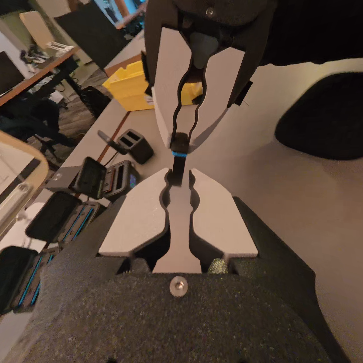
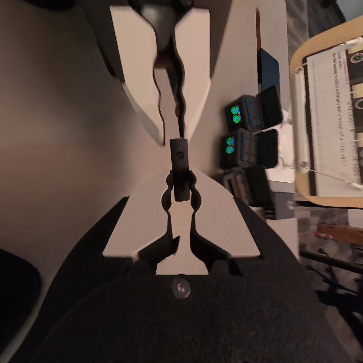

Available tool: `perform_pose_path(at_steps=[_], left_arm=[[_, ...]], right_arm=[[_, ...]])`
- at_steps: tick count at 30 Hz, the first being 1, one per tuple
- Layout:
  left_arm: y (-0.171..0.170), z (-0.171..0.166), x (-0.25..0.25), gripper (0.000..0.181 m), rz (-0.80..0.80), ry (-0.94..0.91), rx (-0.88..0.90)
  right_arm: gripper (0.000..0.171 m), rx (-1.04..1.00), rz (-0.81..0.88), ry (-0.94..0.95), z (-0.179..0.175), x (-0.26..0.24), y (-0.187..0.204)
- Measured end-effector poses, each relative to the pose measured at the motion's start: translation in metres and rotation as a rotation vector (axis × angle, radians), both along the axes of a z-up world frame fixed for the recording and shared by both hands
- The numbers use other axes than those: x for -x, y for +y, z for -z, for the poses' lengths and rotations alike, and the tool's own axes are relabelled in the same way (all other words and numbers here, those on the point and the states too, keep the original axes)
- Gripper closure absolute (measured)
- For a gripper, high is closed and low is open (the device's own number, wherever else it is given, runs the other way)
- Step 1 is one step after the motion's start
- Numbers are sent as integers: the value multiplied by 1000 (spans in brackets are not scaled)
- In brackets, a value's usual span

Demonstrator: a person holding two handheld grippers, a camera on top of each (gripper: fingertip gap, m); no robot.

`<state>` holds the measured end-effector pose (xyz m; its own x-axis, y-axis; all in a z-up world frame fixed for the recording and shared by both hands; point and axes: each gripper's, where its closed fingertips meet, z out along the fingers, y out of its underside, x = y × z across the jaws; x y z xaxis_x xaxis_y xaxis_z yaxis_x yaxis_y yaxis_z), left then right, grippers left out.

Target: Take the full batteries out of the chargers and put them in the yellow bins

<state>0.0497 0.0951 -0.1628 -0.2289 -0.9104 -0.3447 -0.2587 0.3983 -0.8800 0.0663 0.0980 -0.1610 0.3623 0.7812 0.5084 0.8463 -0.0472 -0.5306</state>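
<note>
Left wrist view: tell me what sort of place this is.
Probably an office or lab workspace: a long grey table with open battery chargers, a yellow bin, and other desks with dark monitors behind.

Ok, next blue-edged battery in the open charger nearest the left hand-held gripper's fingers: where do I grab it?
Pinch the battery's blue-edged top end, the only part showing at the charger slot. Come straight down from above, clear of the open lid, fingers across its thin faces.

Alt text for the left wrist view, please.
A black battery with a blue band is passed tip to tip between the left claw and the right claw above a grey table. Open chargers line the left edge; a yellow bin sits behind.
</note>
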Motion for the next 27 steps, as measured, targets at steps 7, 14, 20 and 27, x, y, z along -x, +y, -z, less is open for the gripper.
perform_pose_path(at_steps=[7, 14, 20, 27], left_arm=[[58, -20, 8, 181, -245, -217, 129], [96, -35, 24, 181, -471, -362, 143], [106, -36, 28, 181, -539, -381, 132], [110, -37, 30, 181, -557, -392, 126]], right_arm=[[156, 68, -19, -255, -8, -54, 71], [156, 229, -38, -354, 16, -79, 108], [156, 338, -69, -375, 34, -81, 112], [156, 400, -81, -383, 42, -86, 114]])
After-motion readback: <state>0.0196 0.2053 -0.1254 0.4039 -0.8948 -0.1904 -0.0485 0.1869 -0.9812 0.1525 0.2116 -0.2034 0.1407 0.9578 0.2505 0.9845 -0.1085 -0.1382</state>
